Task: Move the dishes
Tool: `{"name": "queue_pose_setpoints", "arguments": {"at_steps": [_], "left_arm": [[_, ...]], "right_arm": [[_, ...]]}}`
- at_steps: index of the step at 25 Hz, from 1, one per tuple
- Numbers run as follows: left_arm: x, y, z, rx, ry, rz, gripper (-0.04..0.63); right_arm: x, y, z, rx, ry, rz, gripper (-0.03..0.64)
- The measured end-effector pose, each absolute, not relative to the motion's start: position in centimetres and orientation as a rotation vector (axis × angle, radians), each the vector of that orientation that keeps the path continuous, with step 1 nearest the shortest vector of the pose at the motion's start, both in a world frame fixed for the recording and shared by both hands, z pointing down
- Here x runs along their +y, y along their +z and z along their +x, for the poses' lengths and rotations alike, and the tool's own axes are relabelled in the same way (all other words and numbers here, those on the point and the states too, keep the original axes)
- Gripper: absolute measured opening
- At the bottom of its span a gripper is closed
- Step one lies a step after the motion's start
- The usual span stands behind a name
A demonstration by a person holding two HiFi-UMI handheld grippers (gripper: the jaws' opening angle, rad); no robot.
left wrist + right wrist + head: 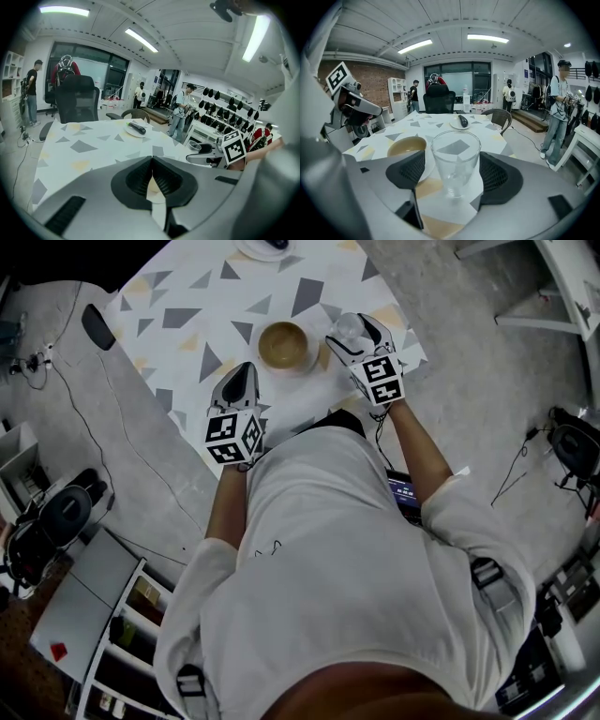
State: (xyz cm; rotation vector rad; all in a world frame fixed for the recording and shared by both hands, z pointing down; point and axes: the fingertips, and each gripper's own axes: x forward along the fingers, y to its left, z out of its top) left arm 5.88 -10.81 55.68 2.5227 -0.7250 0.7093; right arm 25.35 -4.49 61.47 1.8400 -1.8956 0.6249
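A clear drinking glass [455, 159] stands upright on the patterned table [187, 296] near its front right corner. My right gripper [452, 171] is open, with one pad on either side of the glass and a gap showing between each pad and the glass. In the head view the glass [349, 329] sits between that gripper's [354, 326] fingers. Just to the left is a tan bowl [284, 344] resting on a white plate [305, 367]. My left gripper [242, 371] hovers at the table's front edge, left of the bowl, shut with nothing held [151, 176].
A white plate holding a dark oblong object [136, 129] sits at the far side of the table. A black office chair [77, 101] and a wicker chair [499, 117] stand beyond it. Several people stand in the background. Cables [112, 427] run over the floor to the left.
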Motion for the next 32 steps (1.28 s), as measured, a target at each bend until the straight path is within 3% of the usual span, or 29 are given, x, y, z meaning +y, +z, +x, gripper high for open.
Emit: {"name": "queue_pose_setpoints", "arguments": {"at_steps": [8,14,21,32], "left_arm": [[-11.3,56.0,6.0,-0.685,0.687,2.519,0.020],[-11.9,56.4,5.6,-0.674,0.677,2.515,0.020],[-11.5,58.3,4.0,-0.678,0.702,2.470,0.020],[-9.7,61.7,-2.1,-0.784,0.744,2.340,0.020]], "right_arm": [[-0.6,58.3,25.1,-1.831,0.594,1.894,0.343],[1.0,54.7,23.4,-1.800,0.501,1.861,0.270],[-1.6,53.9,17.8,-1.923,0.370,1.539,0.154],[-3.6,60.9,10.1,-1.808,0.113,0.954,0.121]]}}
